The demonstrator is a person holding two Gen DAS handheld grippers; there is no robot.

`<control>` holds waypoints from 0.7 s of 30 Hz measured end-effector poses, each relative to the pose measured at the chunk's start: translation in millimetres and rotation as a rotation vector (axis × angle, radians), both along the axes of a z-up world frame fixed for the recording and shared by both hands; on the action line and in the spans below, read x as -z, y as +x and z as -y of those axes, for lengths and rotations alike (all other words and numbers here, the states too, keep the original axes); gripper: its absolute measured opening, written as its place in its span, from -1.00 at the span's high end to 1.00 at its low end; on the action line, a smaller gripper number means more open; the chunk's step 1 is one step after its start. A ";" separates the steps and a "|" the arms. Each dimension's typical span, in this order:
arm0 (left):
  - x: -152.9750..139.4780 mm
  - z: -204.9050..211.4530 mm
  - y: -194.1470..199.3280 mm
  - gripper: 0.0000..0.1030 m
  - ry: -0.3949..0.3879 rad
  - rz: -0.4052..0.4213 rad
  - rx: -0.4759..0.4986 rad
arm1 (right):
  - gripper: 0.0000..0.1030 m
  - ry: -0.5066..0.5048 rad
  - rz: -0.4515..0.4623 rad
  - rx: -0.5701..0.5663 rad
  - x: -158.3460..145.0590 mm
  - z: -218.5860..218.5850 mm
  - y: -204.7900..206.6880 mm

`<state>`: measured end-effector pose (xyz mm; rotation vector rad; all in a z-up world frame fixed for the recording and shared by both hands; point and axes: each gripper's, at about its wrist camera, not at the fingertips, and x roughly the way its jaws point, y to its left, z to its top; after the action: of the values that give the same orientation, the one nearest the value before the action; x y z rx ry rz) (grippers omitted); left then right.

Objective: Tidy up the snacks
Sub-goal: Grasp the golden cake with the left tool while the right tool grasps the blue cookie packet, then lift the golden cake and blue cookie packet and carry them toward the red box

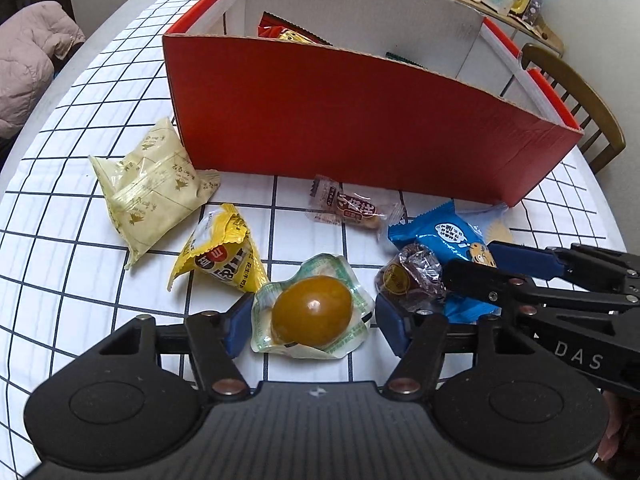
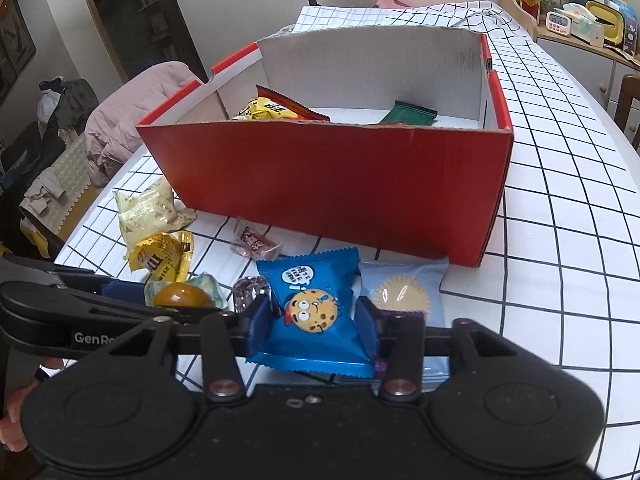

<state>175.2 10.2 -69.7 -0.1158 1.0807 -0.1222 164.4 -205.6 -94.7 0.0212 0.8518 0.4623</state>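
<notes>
A red cardboard box (image 1: 360,120) (image 2: 328,176) stands on the checked tablecloth and holds a few snacks. My left gripper (image 1: 310,322) straddles a packed brown egg (image 1: 312,311) (image 2: 182,295); its blue pads stand a little off the wrapper on both sides. My right gripper (image 2: 316,320) (image 1: 468,268) has its pads against both sides of a blue cookie packet (image 2: 316,312) (image 1: 452,236). A dark wrapped candy (image 1: 412,280) (image 2: 250,290) lies between the two grippers.
Loose on the cloth in front of the box are a pale yellow packet (image 1: 148,188), a yellow triangular packet (image 1: 220,256), a small clear-wrapped brown bar (image 1: 352,208) and a light blue biscuit packet (image 2: 404,292). A wooden chair (image 1: 576,96) stands at the table's edge.
</notes>
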 end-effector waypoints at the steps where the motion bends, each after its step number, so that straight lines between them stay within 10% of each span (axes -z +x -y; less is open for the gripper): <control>1: -1.0 -0.8 -1.0 -0.15 -0.005 0.004 -0.001 | 0.20 0.003 0.002 -0.001 0.1 0.3 -0.6; 6: -4.0 -3.7 -5.3 0.17 -0.020 0.021 -0.008 | 0.48 -0.001 0.028 0.002 -3.4 -1.0 -6.3; 21: -13.6 -10.1 -28.5 0.19 -0.038 0.028 -0.016 | 0.52 -0.005 0.083 0.032 -20.9 9.5 -35.6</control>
<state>146.8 20.3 -56.1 -0.1568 1.0494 -0.1300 128.8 -215.1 -73.8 0.0108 0.7698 0.4286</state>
